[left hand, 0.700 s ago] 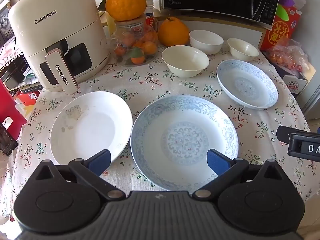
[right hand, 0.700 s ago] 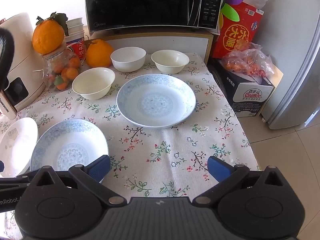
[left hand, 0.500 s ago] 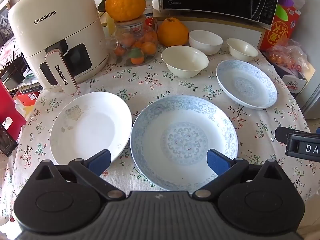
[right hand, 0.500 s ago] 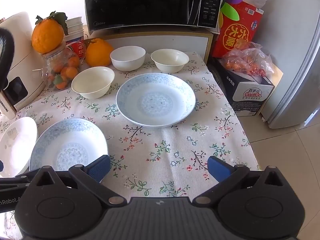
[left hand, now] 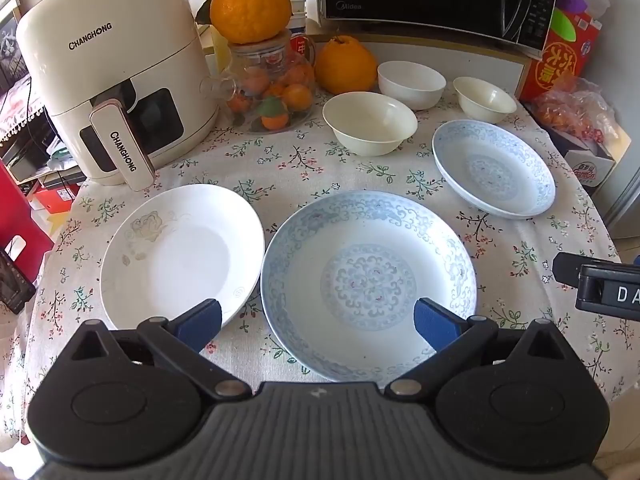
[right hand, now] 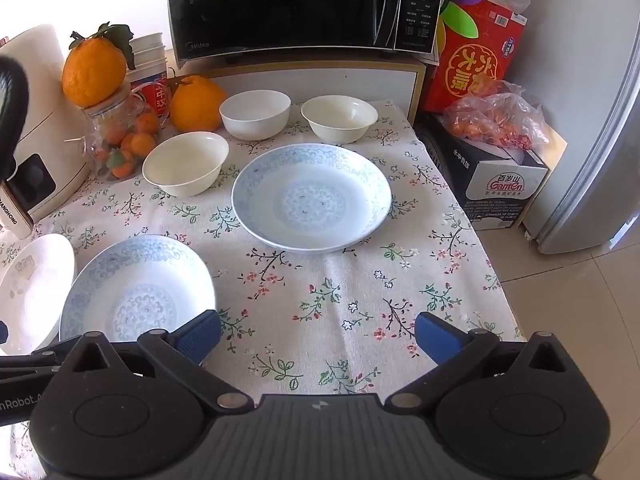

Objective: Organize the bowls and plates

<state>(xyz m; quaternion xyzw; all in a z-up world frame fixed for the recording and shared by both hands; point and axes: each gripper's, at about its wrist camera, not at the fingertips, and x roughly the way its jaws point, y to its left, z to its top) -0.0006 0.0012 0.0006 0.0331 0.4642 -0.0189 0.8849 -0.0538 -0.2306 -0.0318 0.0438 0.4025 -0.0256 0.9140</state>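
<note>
I am looking down on three plates and three bowls, all lying apart and unstacked, so the sorting is, I judge, not yet begun. The large blue plate (left hand: 368,284) is sitting right under my left gripper (left hand: 316,320); the white plate (left hand: 180,256) is touching it at nine o'clock, the smaller blue plate (right hand: 312,200) lying at two. The cream bowl (left hand: 370,122) and two others are waiting at twelve. Both my left and right gripper (right hand: 316,338) are spread wide, holding nothing. The floral tablecloth (right hand: 340,292) is covering the table, a microwave (right hand: 300,4) standing behind.

Left wrist view looks steeply down, close over the near blue-patterned plate (left hand: 368,280); right wrist view faces the table's right side; both share that plate (right hand: 136,292).
</note>
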